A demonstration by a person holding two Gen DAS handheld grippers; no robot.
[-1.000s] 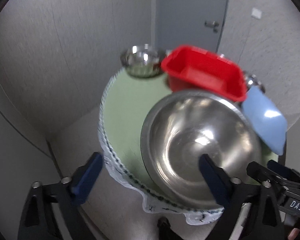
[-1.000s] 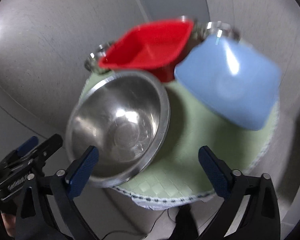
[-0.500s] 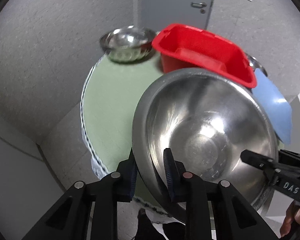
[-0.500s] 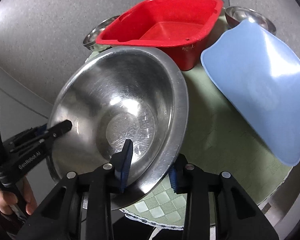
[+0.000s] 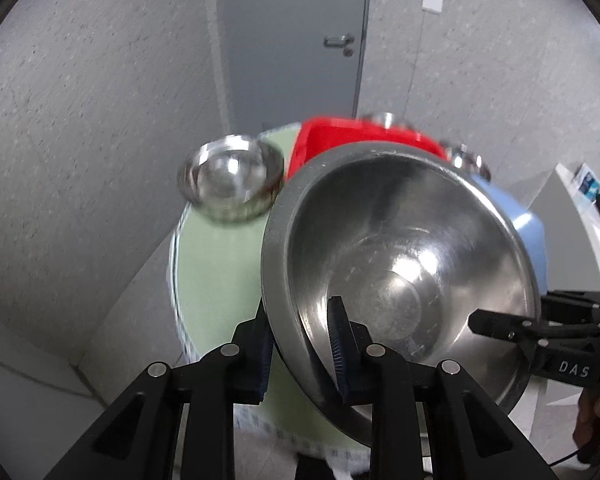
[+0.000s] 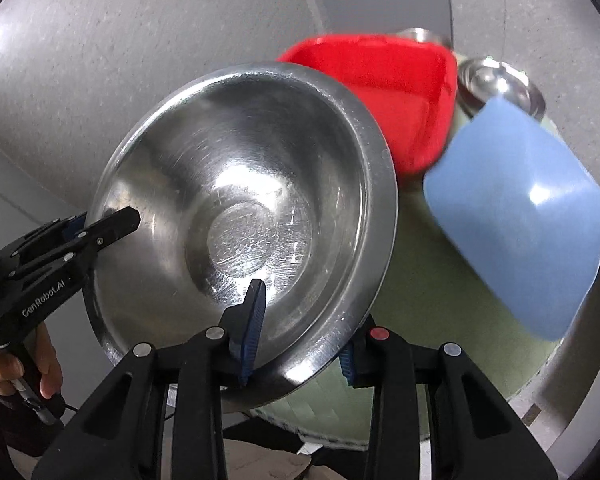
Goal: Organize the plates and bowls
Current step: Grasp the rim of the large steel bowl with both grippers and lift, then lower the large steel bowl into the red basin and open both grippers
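A large steel bowl (image 5: 400, 264) is held tilted above the round green-clothed table (image 5: 216, 272). My left gripper (image 5: 300, 344) is shut on its near rim. My right gripper (image 6: 300, 332) is shut on the opposite rim of the same large steel bowl (image 6: 244, 208). Each gripper shows in the other's view, the right gripper (image 5: 500, 324) at the right and the left gripper (image 6: 108, 224) at the left. A red square tub (image 6: 392, 92) sits behind the bowl. A blue plate (image 6: 520, 224) lies to the right. A small steel bowl (image 5: 230, 176) stands at the table's far left.
Another small steel bowl (image 6: 496, 84) stands behind the blue plate, and one more steel bowl (image 5: 384, 120) shows behind the red tub. A grey door (image 5: 296, 40) and speckled walls close in behind the table. The table's edge drops off at the left.
Both grippers went from open beside the large bowl to shut on its rim. The bowl has since risen off the table and tilted.
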